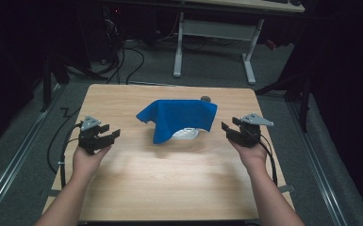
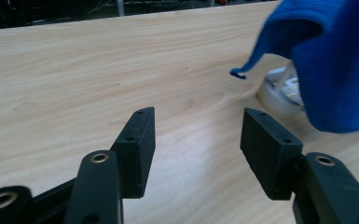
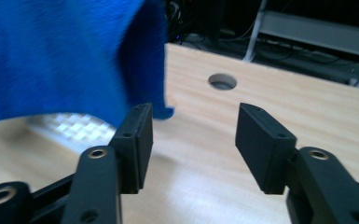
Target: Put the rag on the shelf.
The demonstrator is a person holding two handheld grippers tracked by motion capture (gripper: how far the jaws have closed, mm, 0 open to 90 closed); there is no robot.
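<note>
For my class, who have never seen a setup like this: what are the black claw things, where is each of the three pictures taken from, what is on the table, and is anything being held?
A person sits at a wooden table holding a hand-operated clamp in each hand: the left gripper and the right gripper. The high view looks down from above. The other two pictures come from cameras riding on each gripper, looking along its two black jaws. On the table a blue cloth is draped over a white basket-like object, partly hidden. Both grippers stand open with nothing between the jaws, one on each side of the cloth and apart from it.
</note>
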